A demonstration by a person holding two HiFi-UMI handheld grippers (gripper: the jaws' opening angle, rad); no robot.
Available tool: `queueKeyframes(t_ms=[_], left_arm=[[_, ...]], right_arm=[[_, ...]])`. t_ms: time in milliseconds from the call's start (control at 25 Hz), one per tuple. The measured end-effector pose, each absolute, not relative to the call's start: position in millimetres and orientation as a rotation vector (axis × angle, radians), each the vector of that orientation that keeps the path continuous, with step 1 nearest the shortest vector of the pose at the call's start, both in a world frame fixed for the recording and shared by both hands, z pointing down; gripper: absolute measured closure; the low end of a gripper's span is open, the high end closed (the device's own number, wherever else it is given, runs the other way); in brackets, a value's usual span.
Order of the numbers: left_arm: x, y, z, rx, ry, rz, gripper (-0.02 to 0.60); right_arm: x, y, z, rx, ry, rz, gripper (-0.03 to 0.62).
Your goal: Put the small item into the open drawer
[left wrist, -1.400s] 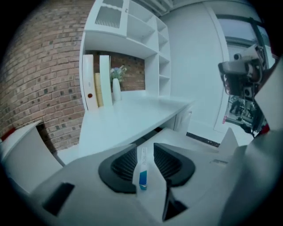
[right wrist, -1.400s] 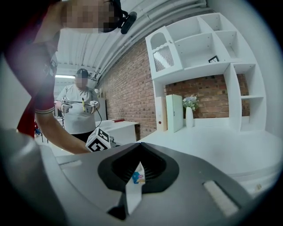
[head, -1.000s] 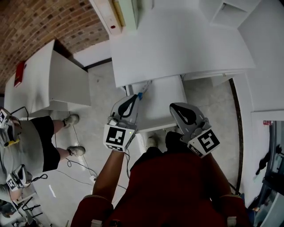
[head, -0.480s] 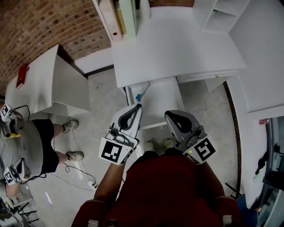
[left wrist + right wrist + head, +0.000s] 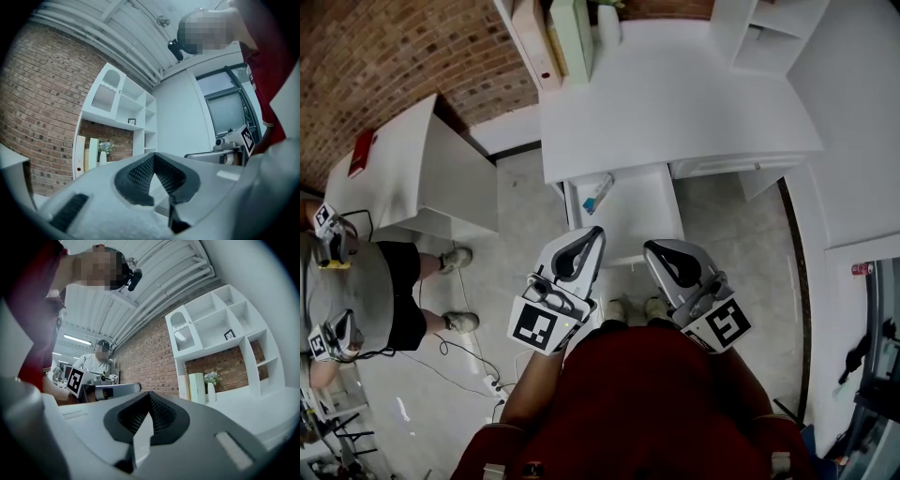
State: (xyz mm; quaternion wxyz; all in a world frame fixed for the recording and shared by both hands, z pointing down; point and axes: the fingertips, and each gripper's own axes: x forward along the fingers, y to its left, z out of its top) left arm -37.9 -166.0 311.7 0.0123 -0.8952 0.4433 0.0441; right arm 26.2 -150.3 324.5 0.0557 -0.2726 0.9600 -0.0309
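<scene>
The head view shows the open white drawer (image 5: 642,216) pulled out from under the white desk (image 5: 675,94). A small blue-and-white item (image 5: 598,193) lies inside it near the back left corner. My left gripper (image 5: 598,231) hovers over the drawer's front left, a little short of the item, shut and empty. My right gripper (image 5: 649,247) is beside it over the drawer's front edge, also shut with nothing in it. Both gripper views point upward at the room; the left gripper (image 5: 154,154) and right gripper (image 5: 150,393) show their jaws meeting at the tips.
Books and boxes (image 5: 553,33) stand at the desk's back edge, with a white shelf unit (image 5: 769,37) at the far right. A white cabinet (image 5: 412,178) stands to the left. Another person (image 5: 366,291) sits at far left, and cables (image 5: 469,366) trail on the floor.
Both grippers have drawn back toward my body, and the left gripper's tip has moved away from the small item. The item stays in the drawer.
</scene>
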Motion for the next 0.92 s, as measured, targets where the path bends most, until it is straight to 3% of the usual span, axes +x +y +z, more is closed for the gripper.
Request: queueKeyframes(t_ms=[920], left_arm=[[-18.3,-165.7,321.1,-2.801,1.396,0.114,0.578]], right_arm=[[48.1,-151.5,326.0,-0.783,2.910,-0.080,0.582]])
